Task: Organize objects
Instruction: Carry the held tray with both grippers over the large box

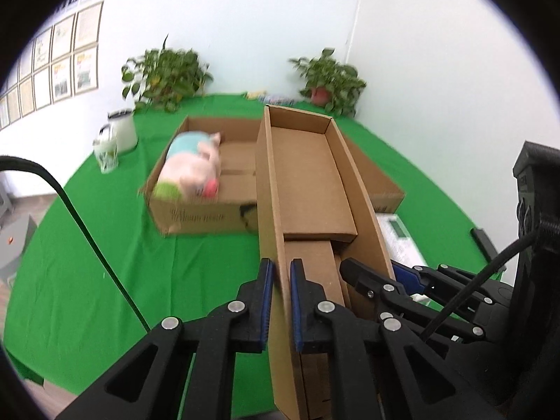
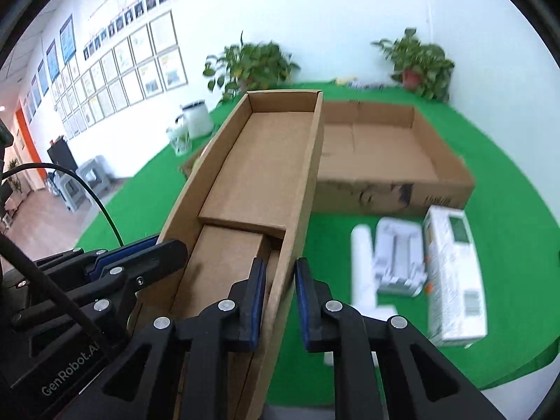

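Observation:
A long narrow cardboard box (image 1: 308, 182) is held up over the green table by both grippers. My left gripper (image 1: 280, 269) is shut on its left wall. My right gripper (image 2: 280, 269) is shut on its right wall; the box also shows in the right wrist view (image 2: 259, 175). The right gripper shows in the left wrist view (image 1: 371, 273) and the left gripper in the right wrist view (image 2: 150, 245). Behind lies a wide flat cardboard box (image 1: 196, 213) with a pink plush pig (image 1: 196, 168) in its left half. Its empty right half shows in the right wrist view (image 2: 385, 154).
A white carton (image 2: 451, 273), a white moulded tray (image 2: 399, 259) and a white roll (image 2: 360, 262) lie on the green cloth (image 1: 87, 245) at the right. A white kettle (image 1: 124, 129) and a glass (image 1: 105, 154) stand at the back left. Two potted plants (image 1: 164, 73) stand by the wall.

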Action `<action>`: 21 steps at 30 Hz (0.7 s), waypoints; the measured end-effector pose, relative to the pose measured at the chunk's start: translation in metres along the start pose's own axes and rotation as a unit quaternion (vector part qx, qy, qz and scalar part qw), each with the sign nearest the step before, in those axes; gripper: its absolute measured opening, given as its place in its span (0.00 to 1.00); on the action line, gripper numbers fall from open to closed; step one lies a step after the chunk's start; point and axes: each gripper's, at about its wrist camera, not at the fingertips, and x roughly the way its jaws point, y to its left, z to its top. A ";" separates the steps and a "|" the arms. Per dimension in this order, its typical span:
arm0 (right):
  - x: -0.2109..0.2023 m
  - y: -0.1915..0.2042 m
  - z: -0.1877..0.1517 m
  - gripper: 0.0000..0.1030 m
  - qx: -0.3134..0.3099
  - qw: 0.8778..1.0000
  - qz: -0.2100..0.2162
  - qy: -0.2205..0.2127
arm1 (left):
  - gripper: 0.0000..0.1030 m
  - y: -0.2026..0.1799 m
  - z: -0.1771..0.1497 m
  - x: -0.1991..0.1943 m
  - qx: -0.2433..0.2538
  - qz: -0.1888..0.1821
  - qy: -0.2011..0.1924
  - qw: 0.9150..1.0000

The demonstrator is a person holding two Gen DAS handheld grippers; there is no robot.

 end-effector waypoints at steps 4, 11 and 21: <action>-0.025 -0.006 0.035 0.15 -0.001 0.998 -0.014 -0.058 | 0.08 -0.011 0.035 -0.015 0.019 -0.005 -0.051 0.999; -0.056 -0.012 0.100 0.14 -0.001 0.992 -0.024 -0.124 | 0.08 -0.021 0.099 -0.032 0.035 -0.009 -0.113 0.993; -0.077 0.004 0.185 0.15 -0.018 0.985 -0.024 -0.168 | 0.08 -0.011 0.169 -0.041 0.041 -0.008 -0.175 0.984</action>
